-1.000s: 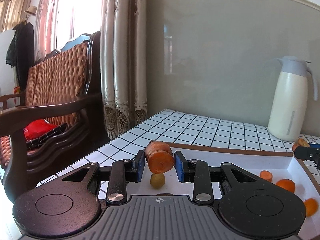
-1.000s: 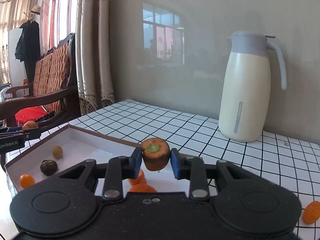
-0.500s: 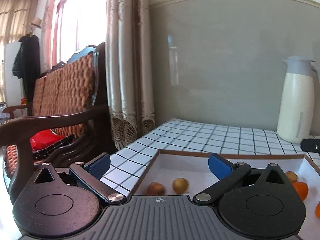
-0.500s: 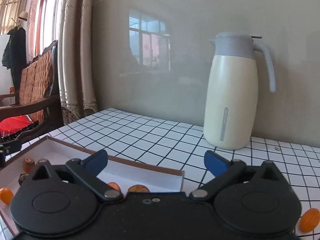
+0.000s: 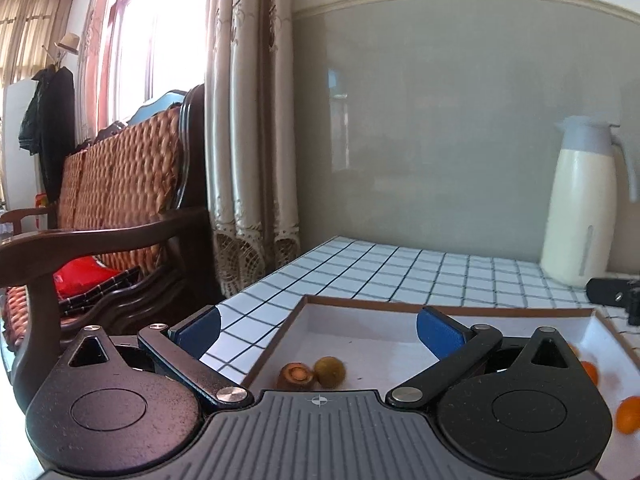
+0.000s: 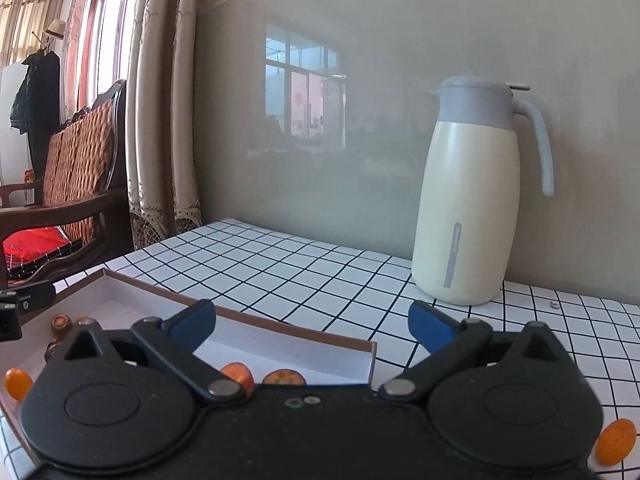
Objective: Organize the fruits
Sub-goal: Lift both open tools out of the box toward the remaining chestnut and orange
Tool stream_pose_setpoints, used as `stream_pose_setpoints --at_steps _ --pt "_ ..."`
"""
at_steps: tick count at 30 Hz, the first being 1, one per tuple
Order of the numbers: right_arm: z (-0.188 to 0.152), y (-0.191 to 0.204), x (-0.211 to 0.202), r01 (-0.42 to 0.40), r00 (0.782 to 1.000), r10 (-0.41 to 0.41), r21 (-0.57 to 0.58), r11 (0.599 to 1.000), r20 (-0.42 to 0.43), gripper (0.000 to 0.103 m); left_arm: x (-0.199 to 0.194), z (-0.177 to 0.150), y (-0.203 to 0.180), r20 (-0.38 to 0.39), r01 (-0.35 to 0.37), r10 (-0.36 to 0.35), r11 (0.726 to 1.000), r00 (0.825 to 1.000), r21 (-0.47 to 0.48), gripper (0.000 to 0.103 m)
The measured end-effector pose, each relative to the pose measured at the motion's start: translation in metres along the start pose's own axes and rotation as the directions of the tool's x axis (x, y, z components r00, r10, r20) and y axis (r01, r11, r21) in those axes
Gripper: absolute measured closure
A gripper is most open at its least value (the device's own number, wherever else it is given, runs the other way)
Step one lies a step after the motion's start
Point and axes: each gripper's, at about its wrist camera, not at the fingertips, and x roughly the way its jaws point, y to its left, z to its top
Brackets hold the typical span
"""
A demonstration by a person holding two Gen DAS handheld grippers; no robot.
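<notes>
A shallow white box with a brown rim (image 5: 440,309) lies on the tiled table; it also shows in the right wrist view (image 6: 280,322). In it lie a brown carrot stub (image 5: 295,375), a round yellow-green fruit (image 5: 329,371) and orange pieces (image 5: 628,414). The right wrist view shows orange slices (image 6: 237,374) in the box and one orange fruit (image 6: 615,441) on the table outside it. My left gripper (image 5: 318,326) is open and empty above the box's left part. My right gripper (image 6: 312,322) is open and empty above the box's right end.
A cream thermos jug with a grey lid (image 6: 468,200) stands at the back right of the table (image 6: 300,264). A wooden chair with a woven back (image 5: 112,208) and curtains (image 5: 248,120) stand left of the table. A grey wall runs behind.
Both grippers opened and let their carrot pieces drop into the box. Both have drawn back and risen a little since.
</notes>
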Motion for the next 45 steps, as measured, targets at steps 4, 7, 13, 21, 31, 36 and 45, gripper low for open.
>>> stream_pose_setpoints --at_steps 4,7,13,21,31,36,45 --pt "-0.001 -0.002 -0.015 0.009 1.0 -0.009 -0.008 1.0 0.012 0.006 -0.017 0.001 -0.01 0.029 0.029 -0.03 0.999 0.999 0.028 0.0" --pt "-0.005 -0.009 -0.029 0.024 1.0 -0.024 0.0 1.0 0.019 0.006 -0.028 0.002 -0.019 0.04 0.046 -0.048 0.997 0.998 0.059 0.0" --pt "-0.019 -0.027 -0.058 0.083 0.997 -0.083 0.018 0.996 0.001 0.006 -0.052 0.001 -0.036 0.06 0.079 -0.085 0.992 0.995 0.099 0.0" --pt "-0.031 -0.044 -0.096 0.133 0.991 -0.133 0.025 0.991 -0.001 0.006 -0.093 -0.003 -0.048 0.086 0.125 -0.134 0.987 0.987 0.103 0.0" --pt "-0.042 -0.066 -0.138 0.201 0.98 -0.201 0.02 0.979 0.001 0.006 -0.118 -0.007 -0.081 0.089 0.201 -0.216 0.967 0.972 0.154 0.0" --pt "-0.046 -0.075 -0.153 0.233 0.972 -0.233 0.01 0.972 0.004 0.006 -0.127 -0.007 -0.097 0.095 0.234 -0.251 0.958 0.963 0.166 0.0" --pt "-0.053 -0.089 -0.173 0.262 0.965 -0.262 0.009 0.965 0.004 0.006 -0.141 -0.01 -0.125 0.098 0.292 -0.313 0.938 0.945 0.186 0.0"
